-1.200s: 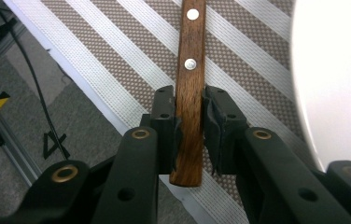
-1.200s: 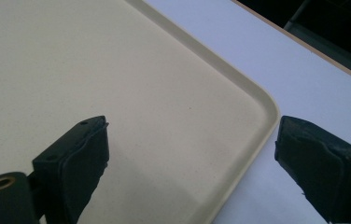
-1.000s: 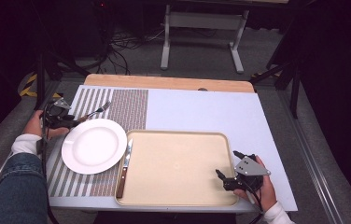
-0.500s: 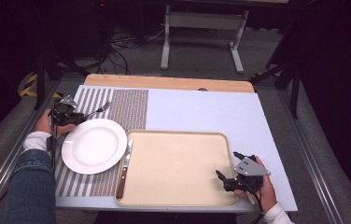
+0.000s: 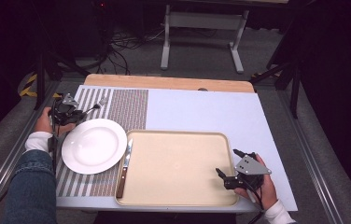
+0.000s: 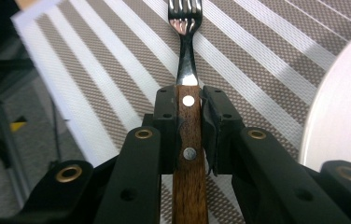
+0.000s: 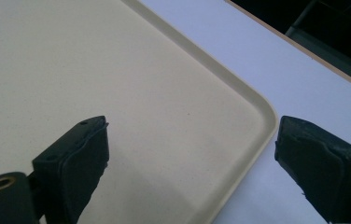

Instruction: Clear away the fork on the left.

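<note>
A fork (image 5: pixel 95 108) with a wooden handle lies on the striped placemat (image 5: pixel 127 105), just behind the white plate (image 5: pixel 94 145). My left gripper (image 5: pixel 76 113) has just been closing its jaws, and the handle sits between them. In the left gripper view both pads press on the wood of the fork (image 6: pixel 186 70), so the left gripper (image 6: pixel 189 105) is shut on it, with the tines pointing away. My right gripper (image 5: pixel 227 162) hangs open over the near right corner of the beige tray (image 5: pixel 178 134). Nothing is between its fingers in the right gripper view (image 7: pixel 190 149).
A wooden-handled knife (image 5: pixel 124 163) lies along the tray's left rim, beside the plate. The plate's edge (image 6: pixel 346 107) is close on the right of the left gripper. The tray's corner rim (image 7: pixel 262 116) lies between the right jaws. A pale blue mat (image 5: pixel 201 112) covers the table.
The left gripper slid a little to the right up to the fork and its jaws came together on the handle. The right hand stayed put.
</note>
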Demonstrator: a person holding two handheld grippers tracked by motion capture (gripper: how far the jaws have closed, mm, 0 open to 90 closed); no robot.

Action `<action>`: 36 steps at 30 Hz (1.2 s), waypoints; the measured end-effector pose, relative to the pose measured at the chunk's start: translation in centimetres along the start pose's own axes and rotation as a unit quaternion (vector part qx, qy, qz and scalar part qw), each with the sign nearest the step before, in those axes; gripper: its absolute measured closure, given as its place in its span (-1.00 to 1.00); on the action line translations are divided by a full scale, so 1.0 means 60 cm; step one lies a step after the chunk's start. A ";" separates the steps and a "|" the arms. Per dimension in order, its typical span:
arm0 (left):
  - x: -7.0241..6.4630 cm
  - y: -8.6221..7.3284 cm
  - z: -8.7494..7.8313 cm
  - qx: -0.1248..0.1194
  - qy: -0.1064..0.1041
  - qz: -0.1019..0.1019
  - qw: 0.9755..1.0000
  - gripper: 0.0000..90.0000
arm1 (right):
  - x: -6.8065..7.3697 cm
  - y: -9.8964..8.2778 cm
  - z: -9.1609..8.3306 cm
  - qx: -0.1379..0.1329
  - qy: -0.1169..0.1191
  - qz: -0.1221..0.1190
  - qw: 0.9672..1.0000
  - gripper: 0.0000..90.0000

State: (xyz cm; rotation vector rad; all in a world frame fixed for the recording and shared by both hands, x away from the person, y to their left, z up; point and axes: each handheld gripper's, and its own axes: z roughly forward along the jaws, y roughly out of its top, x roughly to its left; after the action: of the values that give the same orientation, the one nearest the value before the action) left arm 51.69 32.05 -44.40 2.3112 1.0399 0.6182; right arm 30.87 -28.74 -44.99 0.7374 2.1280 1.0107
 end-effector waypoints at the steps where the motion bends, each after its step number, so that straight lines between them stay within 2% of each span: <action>1: 0.000 0.000 -0.004 -0.004 0.003 0.000 1.000 0.70 | 0.000 0.001 0.000 -0.001 0.000 -0.002 1.000 -0.76; 3: 0.000 0.001 -0.008 -0.008 0.008 -0.002 1.000 0.70 | -0.001 0.002 0.000 -0.003 0.000 -0.002 1.000 -0.76; 7: -0.003 0.005 -0.024 -0.035 0.028 -0.009 0.999 0.71 | -0.006 0.004 0.001 -0.009 0.001 -0.006 1.000 -0.76; 8: -0.004 0.006 -0.026 -0.040 0.027 -0.011 0.999 0.70 | -0.006 0.005 0.002 -0.010 0.001 -0.006 1.000 -0.76; 9: -0.005 0.008 -0.029 -0.042 0.036 -0.008 0.998 0.71 | -0.007 0.005 0.002 -0.011 0.001 -0.006 1.000 -0.76; 14: -0.013 0.016 -0.046 -0.063 0.042 -0.010 0.997 0.71 | -0.009 0.009 0.002 -0.018 0.001 -0.009 1.000 -0.76; 18: -0.018 0.020 -0.056 -0.066 0.048 -0.006 0.997 0.71 | -0.010 0.011 0.002 -0.022 0.000 -0.010 1.000 -0.76; 20: -0.022 0.023 -0.067 -0.079 0.049 -0.007 0.996 0.71 | -0.012 0.013 0.001 -0.027 0.001 -0.011 1.000 -0.76; 24: -0.029 0.027 -0.079 -0.084 0.053 -0.003 0.995 0.71 | -0.014 0.015 0.000 -0.034 -0.002 -0.009 0.999 -0.76; 29: -0.049 0.036 -0.102 -0.106 0.060 0.003 0.993 0.70 | -0.018 0.019 -0.002 -0.047 0.000 -0.005 0.999 -0.76; 36: -0.080 0.045 -0.114 -0.120 0.065 0.015 0.990 0.71 | -0.020 0.021 0.001 -0.056 0.004 -0.004 0.998 -0.76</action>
State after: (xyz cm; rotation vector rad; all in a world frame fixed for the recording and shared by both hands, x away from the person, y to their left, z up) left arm 46.21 28.69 -38.44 2.1017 0.9336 0.8677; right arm 31.92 -28.90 -43.60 0.6717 2.0608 1.1202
